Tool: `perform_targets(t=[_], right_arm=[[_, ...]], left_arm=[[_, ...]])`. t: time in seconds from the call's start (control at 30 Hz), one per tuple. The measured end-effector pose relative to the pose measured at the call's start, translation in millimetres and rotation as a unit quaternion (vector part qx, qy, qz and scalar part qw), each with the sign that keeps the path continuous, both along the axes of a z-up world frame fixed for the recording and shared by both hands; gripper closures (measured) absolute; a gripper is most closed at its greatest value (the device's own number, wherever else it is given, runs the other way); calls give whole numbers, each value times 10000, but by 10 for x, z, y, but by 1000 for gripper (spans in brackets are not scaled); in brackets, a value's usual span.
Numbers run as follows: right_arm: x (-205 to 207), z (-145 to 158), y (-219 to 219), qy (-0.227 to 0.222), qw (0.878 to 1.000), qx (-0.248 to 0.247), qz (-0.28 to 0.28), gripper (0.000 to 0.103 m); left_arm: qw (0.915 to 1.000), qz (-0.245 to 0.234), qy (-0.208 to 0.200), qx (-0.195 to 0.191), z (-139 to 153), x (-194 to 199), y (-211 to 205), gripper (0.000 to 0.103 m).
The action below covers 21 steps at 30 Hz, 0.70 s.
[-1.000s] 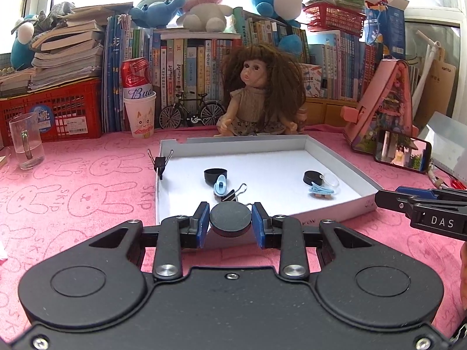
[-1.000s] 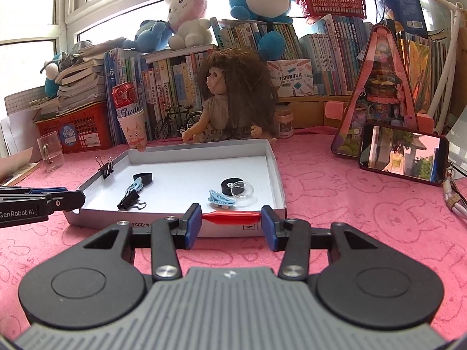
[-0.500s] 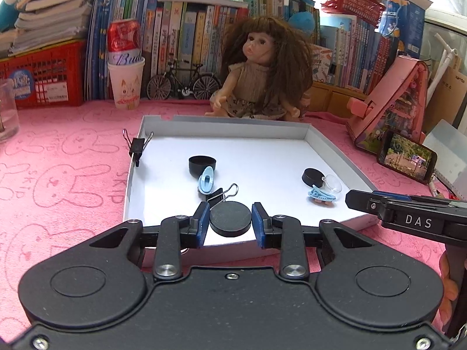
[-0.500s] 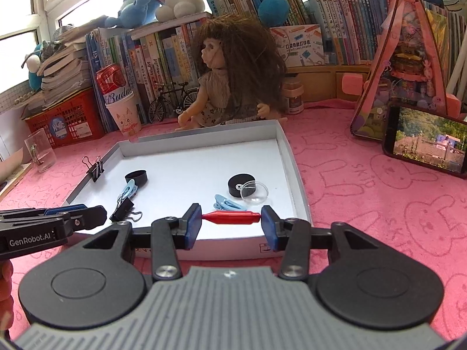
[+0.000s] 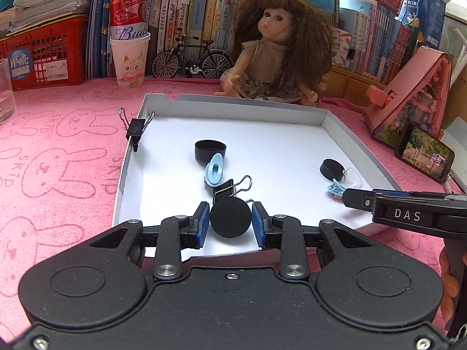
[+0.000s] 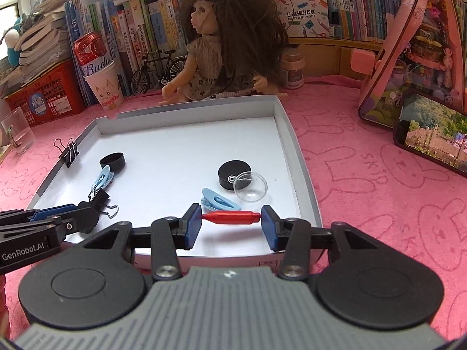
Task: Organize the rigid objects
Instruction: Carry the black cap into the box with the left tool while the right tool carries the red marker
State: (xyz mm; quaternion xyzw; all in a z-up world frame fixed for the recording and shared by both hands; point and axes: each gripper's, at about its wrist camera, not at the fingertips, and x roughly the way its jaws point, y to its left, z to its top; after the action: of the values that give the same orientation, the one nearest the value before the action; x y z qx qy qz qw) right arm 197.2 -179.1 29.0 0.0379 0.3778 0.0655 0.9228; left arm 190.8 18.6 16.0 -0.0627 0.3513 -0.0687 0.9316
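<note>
The left gripper grasps a black round cap and the right gripper pinches a red rod end to end, crosswise, both just over the white tray's near edge, its bare floor straight ahead.

A shallow tray lies on the surface, with a doll seated just behind its far wall and a phone to its right. Inside, a cap sits at the left, with a hair clip and a binder clip before it, while a puck touches a clear dome at the right. Another binder clip grips the left wall.
</note>
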Motion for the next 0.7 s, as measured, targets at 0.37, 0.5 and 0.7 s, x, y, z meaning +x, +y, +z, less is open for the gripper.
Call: perform_targets(t=[0.37, 0.5, 0.7], right_arm=[[109, -62, -48, 11, 9999, 106, -80, 53], [147, -62, -39, 0, 9999, 66, -94, 53], [170, -70, -26, -55, 9999, 28, -90, 53]], left_arm=[[9998, 130, -71, 95, -24, 120, -62, 73], [9997, 164, -78, 143, -46, 162, -72, 73], [9996, 203, -56, 165, -71, 197, -72, 73]])
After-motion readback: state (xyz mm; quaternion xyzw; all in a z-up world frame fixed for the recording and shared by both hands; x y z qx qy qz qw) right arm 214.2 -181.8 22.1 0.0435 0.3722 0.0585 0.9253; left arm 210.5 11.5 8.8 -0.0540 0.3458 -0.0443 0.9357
